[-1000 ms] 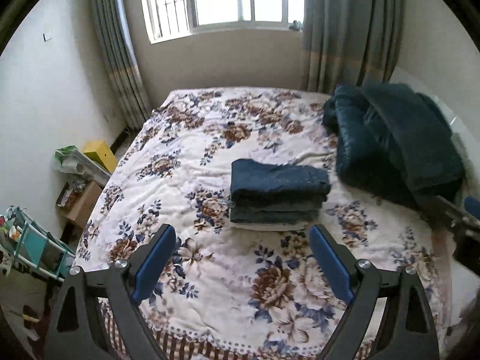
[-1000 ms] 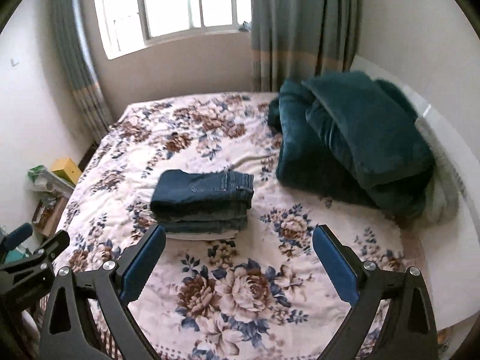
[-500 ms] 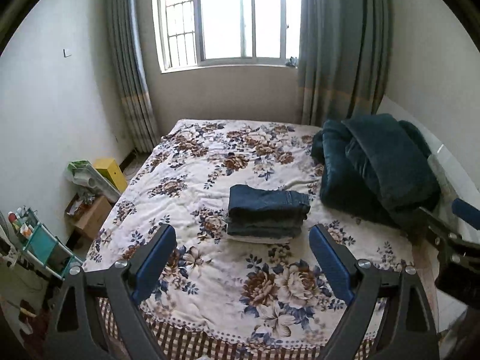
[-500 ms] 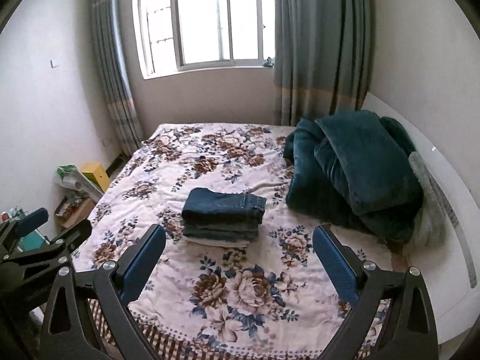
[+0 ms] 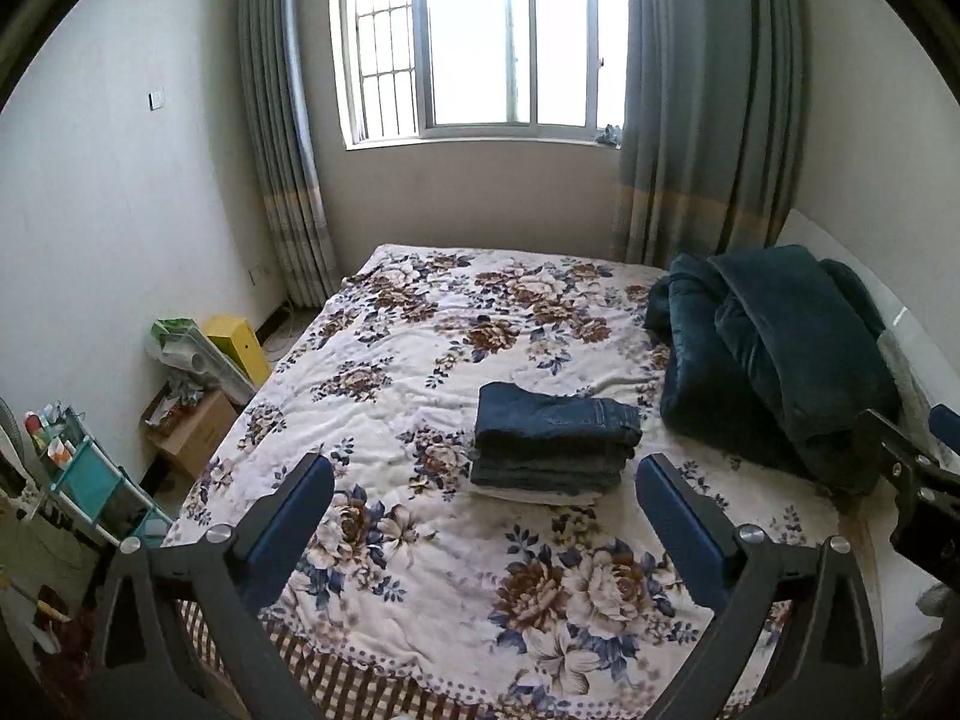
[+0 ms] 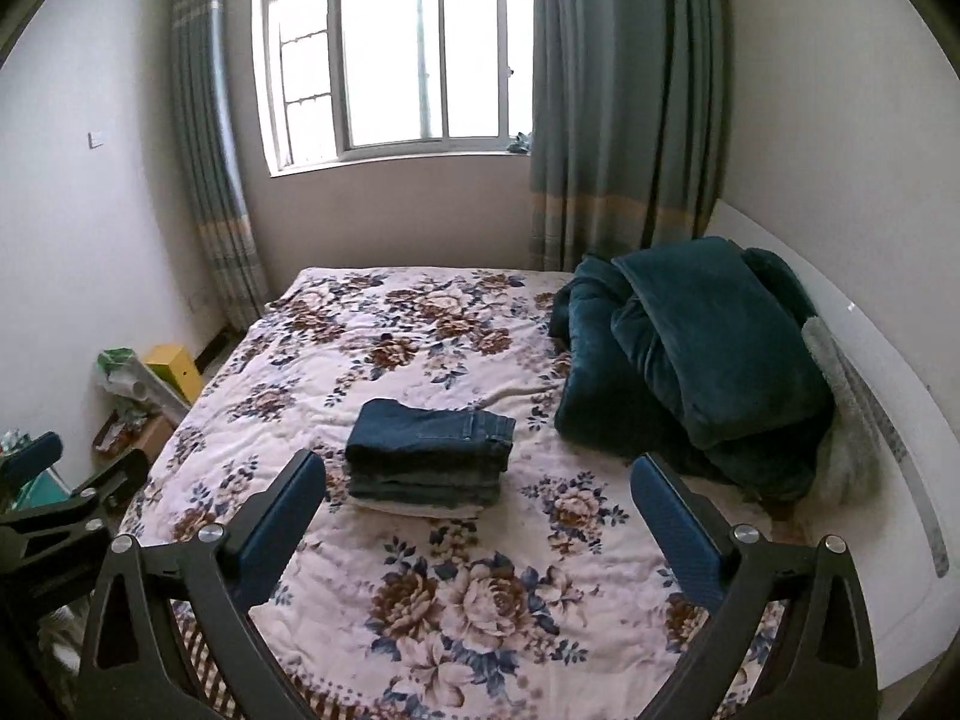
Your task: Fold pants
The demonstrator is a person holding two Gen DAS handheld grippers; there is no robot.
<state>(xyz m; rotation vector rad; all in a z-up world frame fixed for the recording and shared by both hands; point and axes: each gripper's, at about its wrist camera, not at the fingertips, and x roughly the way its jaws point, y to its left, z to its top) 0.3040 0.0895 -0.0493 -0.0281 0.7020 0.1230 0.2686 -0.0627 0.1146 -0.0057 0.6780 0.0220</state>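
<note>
Two grippers, left [image 5: 485,483] and right [image 6: 478,480], jaws spread, holding nothing; folded pants [image 5: 555,441] stacked mid-bed [image 5: 420,570]; green blanket [image 6: 690,354] at right edge.

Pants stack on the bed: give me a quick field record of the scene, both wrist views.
pants: folded stack of pants, dark denim on top, pale layer at the bottom
surface: floral bedspread, stack lies near its middle
neighbour: dark teal blanket, heaped to the right of the stack
left gripper: open, holds nothing, above the near part of the bed
right gripper: open, holds nothing, apart from the stack
contact: neither gripper's fingers touch the pants
task state: the pants look folded
</note>
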